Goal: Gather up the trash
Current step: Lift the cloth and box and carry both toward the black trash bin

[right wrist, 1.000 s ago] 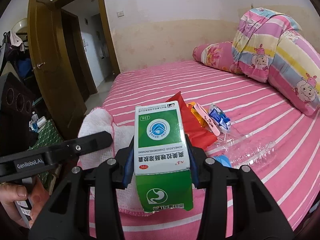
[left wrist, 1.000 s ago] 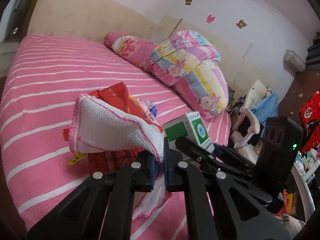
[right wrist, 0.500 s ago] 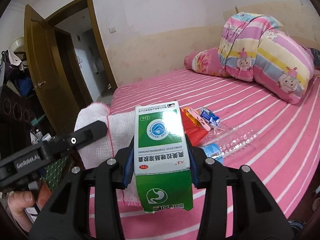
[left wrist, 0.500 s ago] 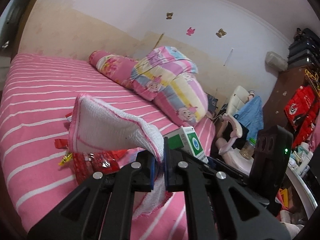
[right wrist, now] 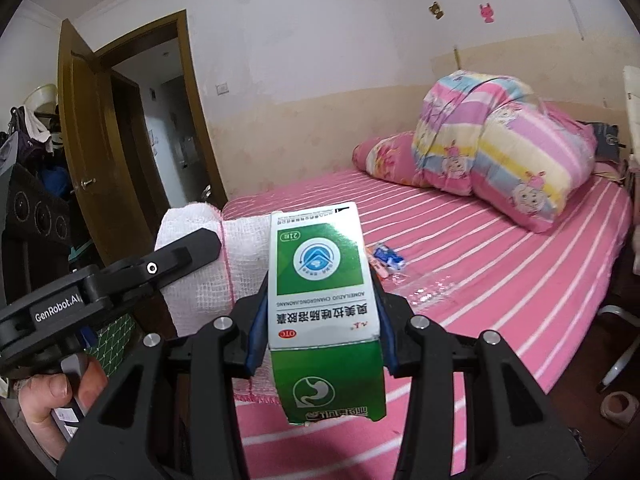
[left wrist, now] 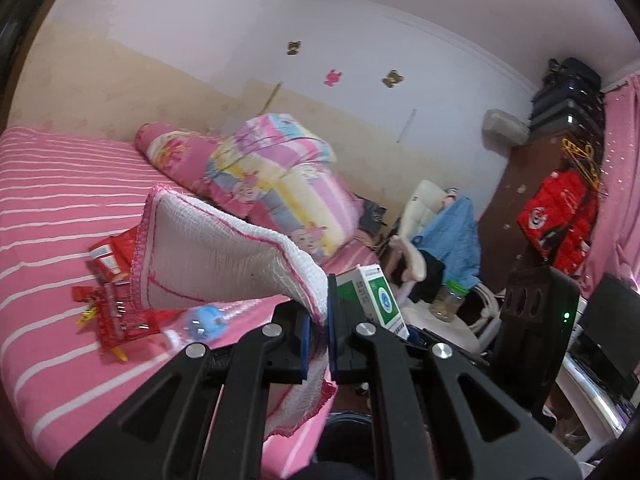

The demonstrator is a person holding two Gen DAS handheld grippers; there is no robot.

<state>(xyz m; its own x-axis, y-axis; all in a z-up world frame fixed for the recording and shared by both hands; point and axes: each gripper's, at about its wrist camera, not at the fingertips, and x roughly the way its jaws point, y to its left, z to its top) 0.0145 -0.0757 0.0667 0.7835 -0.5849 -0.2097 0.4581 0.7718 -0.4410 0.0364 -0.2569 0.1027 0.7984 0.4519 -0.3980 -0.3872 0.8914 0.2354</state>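
My left gripper (left wrist: 319,332) is shut on a white mesh cloth with pink trim (left wrist: 216,260), held above the pink striped bed (left wrist: 48,184). The cloth also shows in the right wrist view (right wrist: 208,264). My right gripper (right wrist: 318,320) is shut on a green and white medicine box (right wrist: 320,280), which also shows in the left wrist view (left wrist: 374,296). Red wrappers (left wrist: 120,312) and a clear plastic bottle with a blue label (left wrist: 204,322) lie on the bed below the cloth. A small blue wrapper (right wrist: 388,258) and the clear bottle (right wrist: 428,286) lie behind the box.
A folded striped quilt (right wrist: 492,144) and a pink pillow (right wrist: 384,156) lie at the head of the bed. An open brown door (right wrist: 92,152) stands at the left. A chair with blue clothes (left wrist: 444,232) and a dark cabinet (left wrist: 532,200) stand right of the bed.
Both grippers have pulled back and up from the bed with their loads still held. More of the room beside the bed has come into view.
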